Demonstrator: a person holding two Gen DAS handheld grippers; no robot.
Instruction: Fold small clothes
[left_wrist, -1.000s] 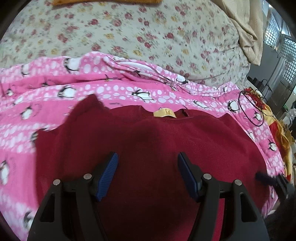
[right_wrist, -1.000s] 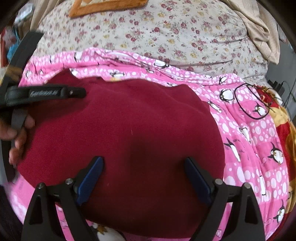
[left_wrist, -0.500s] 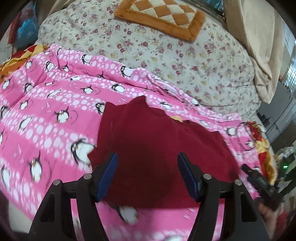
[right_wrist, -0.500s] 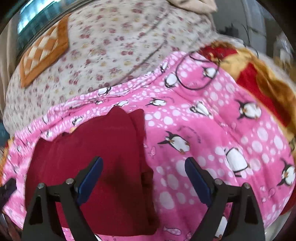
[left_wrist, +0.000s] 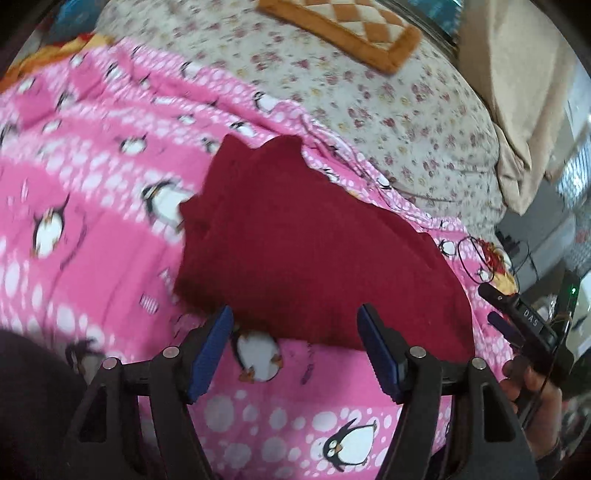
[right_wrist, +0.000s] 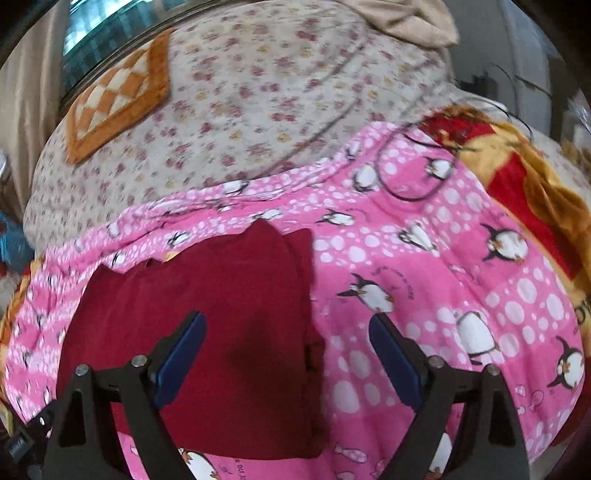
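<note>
A dark red garment (left_wrist: 317, 251) lies folded flat on a pink penguin blanket (left_wrist: 81, 206). It also shows in the right wrist view (right_wrist: 221, 325). My left gripper (left_wrist: 295, 336) is open and empty, raised above the garment's near edge. My right gripper (right_wrist: 288, 343) is open and empty, above the garment's right edge. The right gripper's body and the hand holding it show at the right of the left wrist view (left_wrist: 532, 332).
A floral bedspread (left_wrist: 369, 96) covers the bed behind the pink blanket (right_wrist: 424, 295). An orange checkered cushion (right_wrist: 118, 96) lies at the back. A thin black wire loop (right_wrist: 410, 173) and a red-and-yellow blanket (right_wrist: 524, 184) lie to the right.
Both grippers have pulled back and up from the garment. The left view has swung left, the right view has swung right. The garment now lies narrower, with its sides folded in.
</note>
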